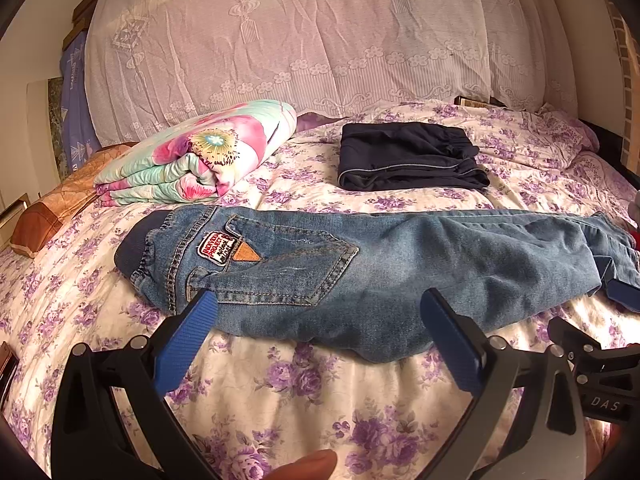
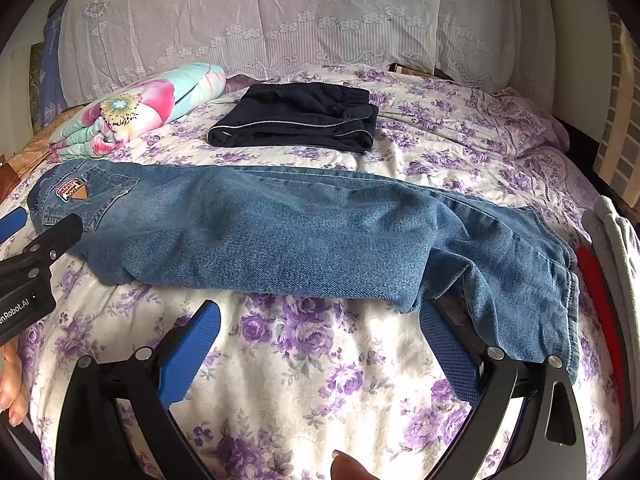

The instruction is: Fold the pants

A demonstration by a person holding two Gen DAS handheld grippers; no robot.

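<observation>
A pair of blue jeans (image 1: 360, 264) lies across the floral bed, folded lengthwise, waistband with a patch at the left and leg hems at the right; it also shows in the right wrist view (image 2: 304, 236). My left gripper (image 1: 320, 312) is open, just in front of the jeans' near edge by the back pocket, holding nothing. My right gripper (image 2: 320, 324) is open near the leg end; its right finger (image 2: 452, 348) lies under the drooping hem. The left gripper's body (image 2: 28, 276) shows at the left of the right wrist view.
Folded dark navy pants (image 1: 408, 156) lie behind the jeans, also seen in the right wrist view (image 2: 296, 118). A folded floral quilt (image 1: 200, 156) sits at the back left. A lace-covered pile (image 1: 300, 32) lines the back. A grey and red item (image 2: 608, 248) lies at the right edge.
</observation>
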